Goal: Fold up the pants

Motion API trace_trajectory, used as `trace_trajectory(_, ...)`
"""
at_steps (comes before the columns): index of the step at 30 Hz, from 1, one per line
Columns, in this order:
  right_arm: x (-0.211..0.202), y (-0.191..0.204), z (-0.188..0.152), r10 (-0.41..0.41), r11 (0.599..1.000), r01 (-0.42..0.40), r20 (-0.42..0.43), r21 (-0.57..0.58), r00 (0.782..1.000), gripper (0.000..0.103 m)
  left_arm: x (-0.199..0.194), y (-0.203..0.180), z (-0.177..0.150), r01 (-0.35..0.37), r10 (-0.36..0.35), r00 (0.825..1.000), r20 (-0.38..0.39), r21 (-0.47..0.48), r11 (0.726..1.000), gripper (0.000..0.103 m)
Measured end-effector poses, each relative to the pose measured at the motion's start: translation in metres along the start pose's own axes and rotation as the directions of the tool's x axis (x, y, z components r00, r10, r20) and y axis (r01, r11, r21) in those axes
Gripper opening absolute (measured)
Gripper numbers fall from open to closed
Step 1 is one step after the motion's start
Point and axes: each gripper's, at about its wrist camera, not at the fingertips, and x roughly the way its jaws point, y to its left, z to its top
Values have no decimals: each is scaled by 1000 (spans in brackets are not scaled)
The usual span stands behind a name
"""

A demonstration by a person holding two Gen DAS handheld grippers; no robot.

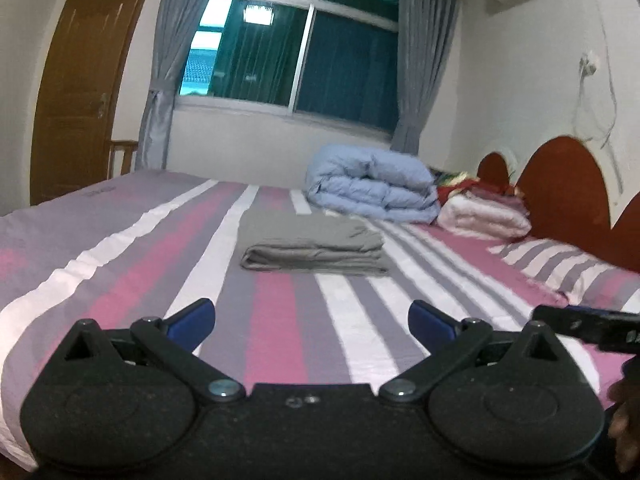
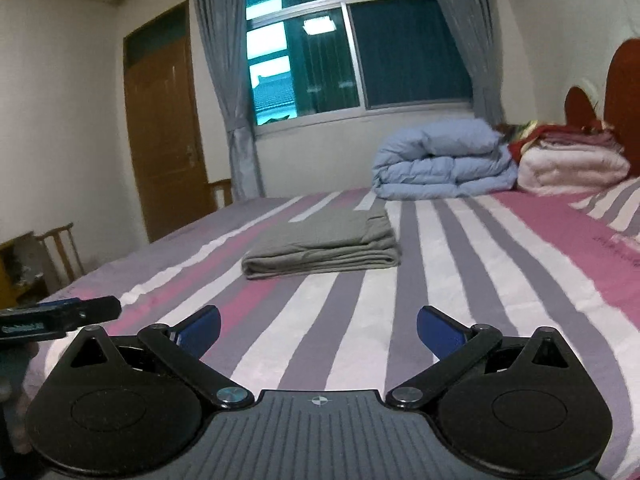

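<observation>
A striped bed (image 1: 120, 248) fills the space ahead of both sets of jaws. Far beyond them, near the headboard, sits a rolled blue quilt (image 2: 444, 160). Straight ahead of the jaws, well apart from them, the grey pants (image 1: 310, 246) lie folded into a neat stack. The left gripper (image 1: 311, 318) and right gripper (image 2: 318, 326) both have jaws spread wide, holding nothing.
</observation>
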Motion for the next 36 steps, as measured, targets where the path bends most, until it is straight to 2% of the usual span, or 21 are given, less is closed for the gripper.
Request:
trace_trajectory(3, -5, 6, -1, 6, 1000, -6, 14, -16, 1000, 103, 0, -8, -5, 2, -3, 1000, 5, 34, 999, 97)
trace_trajectory(5, -4, 10, -3, -11, 999, 12, 19, -42, 1000, 103, 6, -10, -7, -3, 4, 1000, -19, 52, 999, 97)
trace_trajectory(12, 13, 4, -6, -25, 999, 24, -22, -28, 999, 103, 11, -2, -10, 1, 0, 999, -37, 21, 1000, 97)
trace_trajectory(36, 11, -2, -3, -26, 1000, 26, -12, -9, 1000, 103, 3, -6, -12, 12, -10, 999, -30, 45, 999, 97)
